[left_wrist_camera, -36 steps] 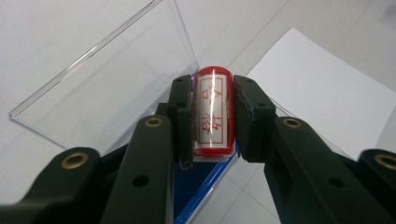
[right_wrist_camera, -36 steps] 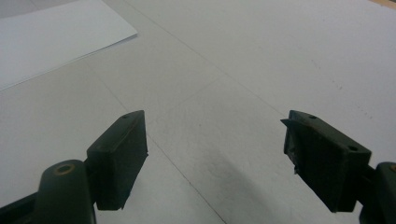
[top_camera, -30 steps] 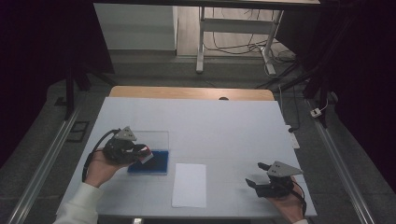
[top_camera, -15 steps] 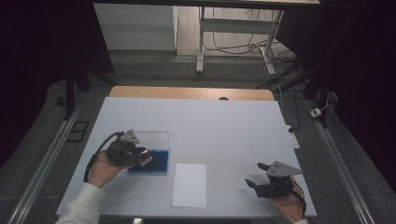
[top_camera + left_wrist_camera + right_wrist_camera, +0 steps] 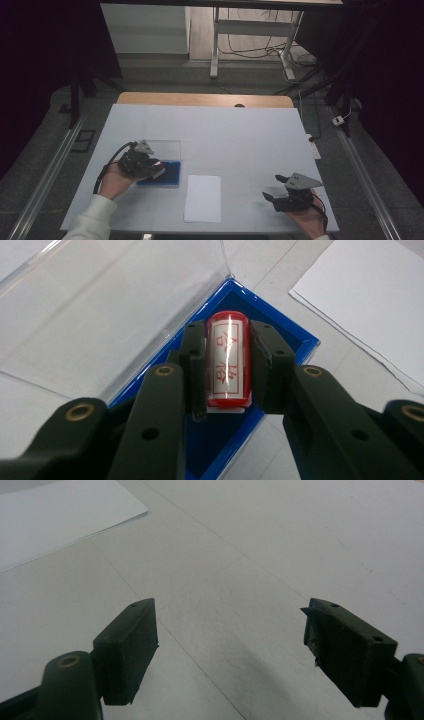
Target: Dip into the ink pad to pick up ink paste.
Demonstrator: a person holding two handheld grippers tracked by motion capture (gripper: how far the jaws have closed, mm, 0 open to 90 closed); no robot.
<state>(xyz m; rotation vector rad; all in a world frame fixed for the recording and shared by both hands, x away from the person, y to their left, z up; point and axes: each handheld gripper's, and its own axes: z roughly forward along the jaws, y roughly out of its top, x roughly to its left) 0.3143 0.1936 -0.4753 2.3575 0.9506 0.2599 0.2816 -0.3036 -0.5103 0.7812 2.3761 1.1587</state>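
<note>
At the left front of the desk (image 5: 240,130), the left claw (image 5: 229,362) is pinched on a red cylindrical stamp (image 5: 228,360). Its two pads press the stamp's curved sides from either flank. In the left gripper view, the stamp's long axis runs along the jaws, pointing away from the camera, with one end toward the far corner of the blue tray (image 5: 295,342) and the other end back between the jaw roots. A white label with red characters faces up toward the camera, its characters reading along the long axis.

The stamp is directly over the tray's blue floor; whether it rests on the floor or is lifted clear cannot be determined. A clear plastic lid (image 5: 100,315) lies open on the desk, joined to the tray along one edge. In the high view the tray (image 5: 170,175) lies just beside the white sheet of paper (image 5: 203,198), with a narrow strip of desk between them.

At the right front of the desk, the right claw (image 5: 230,650) is spread wide with nothing between its pads. It is low over bare desk surface, well apart from the tray. A corner of the paper (image 5: 65,515) shows beyond it.
</note>
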